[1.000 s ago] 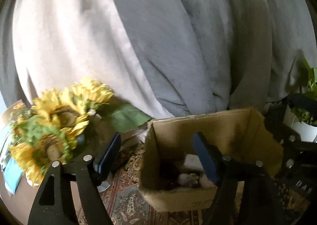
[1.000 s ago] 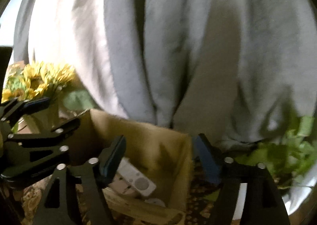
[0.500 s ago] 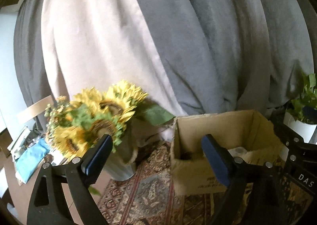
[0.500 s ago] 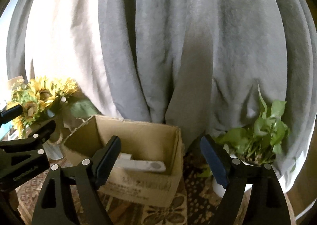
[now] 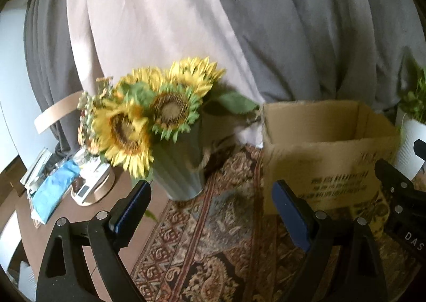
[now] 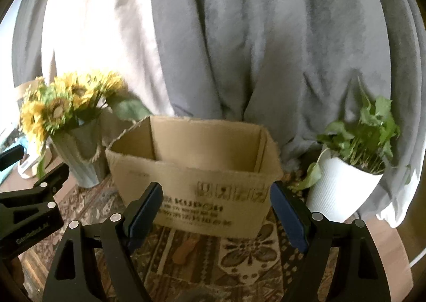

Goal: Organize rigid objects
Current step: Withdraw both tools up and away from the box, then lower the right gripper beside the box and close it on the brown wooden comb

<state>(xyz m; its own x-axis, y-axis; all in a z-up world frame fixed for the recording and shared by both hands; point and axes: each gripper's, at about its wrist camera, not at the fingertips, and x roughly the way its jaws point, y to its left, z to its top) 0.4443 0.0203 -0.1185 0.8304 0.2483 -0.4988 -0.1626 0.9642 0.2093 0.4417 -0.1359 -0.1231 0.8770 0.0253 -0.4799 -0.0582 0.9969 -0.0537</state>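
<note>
While both tools hang spread wide and empty, left tool (image 5: 210, 218) and right tool (image 6: 215, 209), the cardboard box (image 6: 197, 187) sits at twelve o'clock: light, stiff, best pinched by its rim.

Daylight coming from left, overexposing pale curtain (image 6: 101, 36). Sunflowers (image 5: 149, 118) and box (image 6: 202, 169) print smearing with motion blur. Fisheye bending edges, corners going black. Rug (image 5: 213, 243) lying dim.

Grey and pale curtains (image 6: 239, 36) behind a patterned rug (image 5: 213, 248)
</note>
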